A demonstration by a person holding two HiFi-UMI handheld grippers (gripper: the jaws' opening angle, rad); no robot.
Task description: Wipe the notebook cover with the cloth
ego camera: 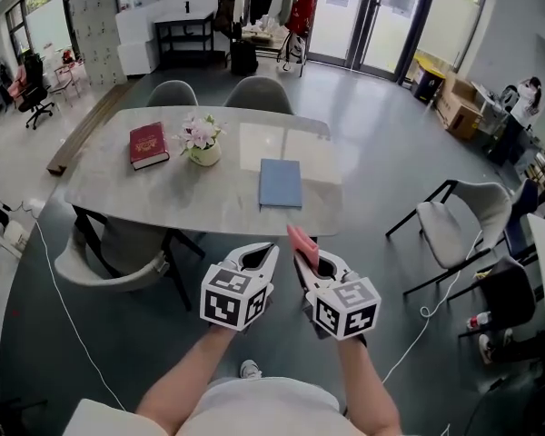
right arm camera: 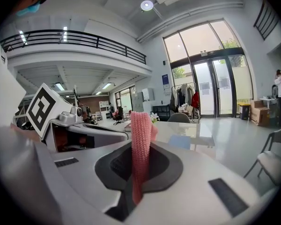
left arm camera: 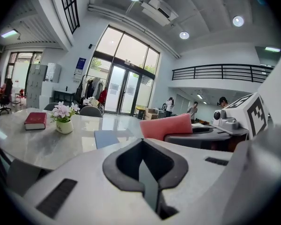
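R gripper (ego camera: pixel 304 257) fingers clenched on pink cloth (right arm camera: pixel 140 139); L gripper (ego camera: pixel 262 252) fingers closed, empty; notebook (ego camera: pixel 280 183) lies ahead on table (ego camera: pixel 145 189).

Notebook (ego camera: pixel 280 183) on table (ego camera: pixel 109 193), book (ego camera: pixel 148 144) left (flowerpot (ego camera: pixel 203 145) between)

Head view looks steeply down over left gripper (ego camera: pixel 257 254) and right gripper (ego camera: pixel 302 248), short of the table's (ego camera: pixel 118 189) near edge; each gripper view rides low behind its jaws, facing out across the table; all share the notebook (ego camera: pixel 280 183).
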